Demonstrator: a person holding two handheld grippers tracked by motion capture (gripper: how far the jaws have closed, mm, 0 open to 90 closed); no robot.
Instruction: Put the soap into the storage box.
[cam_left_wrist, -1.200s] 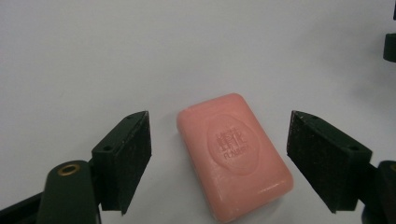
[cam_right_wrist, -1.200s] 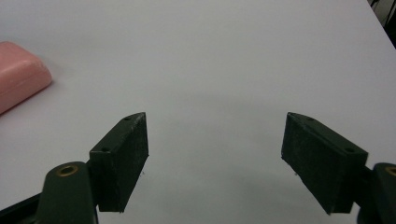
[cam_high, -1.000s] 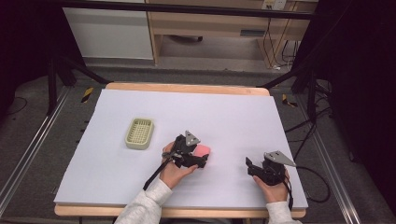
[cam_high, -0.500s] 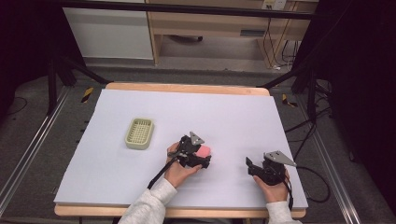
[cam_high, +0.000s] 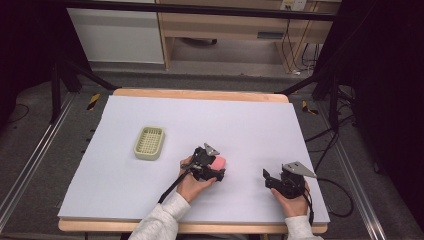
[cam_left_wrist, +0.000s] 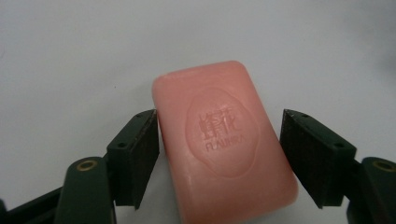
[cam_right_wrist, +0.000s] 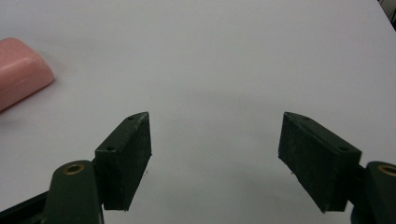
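A pink soap bar (cam_left_wrist: 224, 149) with an embossed mark lies flat on the white table sheet (cam_high: 240, 125), right of centre near the front. My left gripper (cam_left_wrist: 218, 116) is open with one jaw on each side of the bar; the left pad (cam_left_wrist: 144, 149) sits almost against its edge, while the right pad (cam_left_wrist: 310, 154) stands off by a small gap. In the high view the soap bar (cam_high: 219, 162) lies at the left gripper's (cam_high: 216, 169) tips. My right gripper (cam_right_wrist: 215, 116) is open over bare sheet, with the soap bar (cam_right_wrist: 18, 70) off to its left.
A pale green slatted soap dish (cam_high: 149, 142) stands on the sheet to the left of the soap. The right gripper (cam_high: 267, 177) rests near the sheet's front right corner. A wooden table edge (cam_high: 200, 94) borders the far side; dark stands and cables flank the table.
The left hand has slid its gripper a little to the right, onto the soap. The soap, the dish and the right gripper have stayed put.
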